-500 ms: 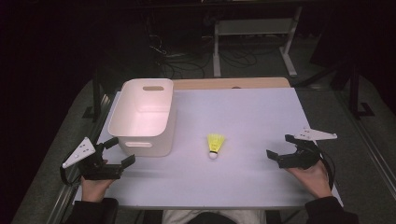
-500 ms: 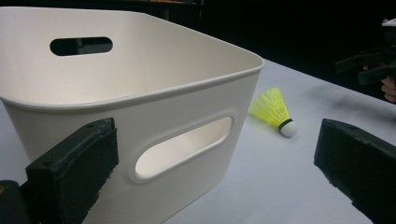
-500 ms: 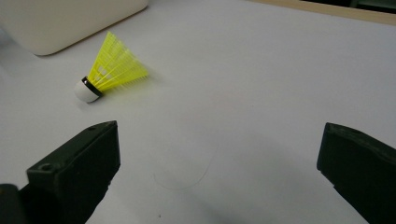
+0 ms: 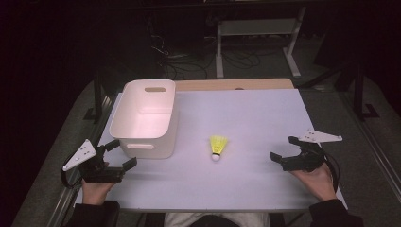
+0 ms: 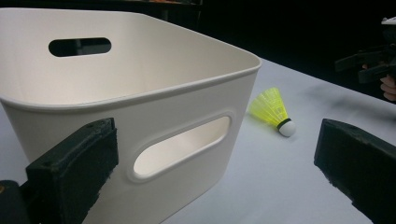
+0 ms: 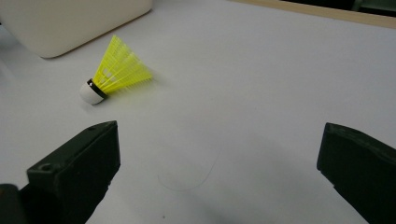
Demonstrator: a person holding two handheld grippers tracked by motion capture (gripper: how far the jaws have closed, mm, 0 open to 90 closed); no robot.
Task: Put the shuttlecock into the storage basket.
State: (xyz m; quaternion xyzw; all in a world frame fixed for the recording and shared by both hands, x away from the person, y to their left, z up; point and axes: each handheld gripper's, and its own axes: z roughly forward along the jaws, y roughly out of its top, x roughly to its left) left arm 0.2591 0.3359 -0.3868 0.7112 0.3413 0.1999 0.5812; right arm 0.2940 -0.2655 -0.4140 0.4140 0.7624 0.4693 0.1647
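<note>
Shuttlecock (image 4: pixel 218 147) lying beside bin (image 4: pixel 144 124), bin's handle slot seen between left tongs (image 5: pixel 215 163), both tongs wide open, empty.

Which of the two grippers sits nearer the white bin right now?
The left gripper: its jaws stand open just in front of the white bin, near its handle slot. The right gripper sits across the table, beyond the yellow shuttlecock.

One yellow shuttlecock (image 4: pixel 218 146) at bench centre. One white bin (image 4: pixel 146 118) at 10 o'clock, two handle slots in it. One bench (image 4: pixel 265 113). Two claws: left claw (image 4: pixel 117 153) at 8 o'clock, right claw (image 4: pixel 284 149) at 4 o'clock, each with two black jaws, spread wide.
</note>
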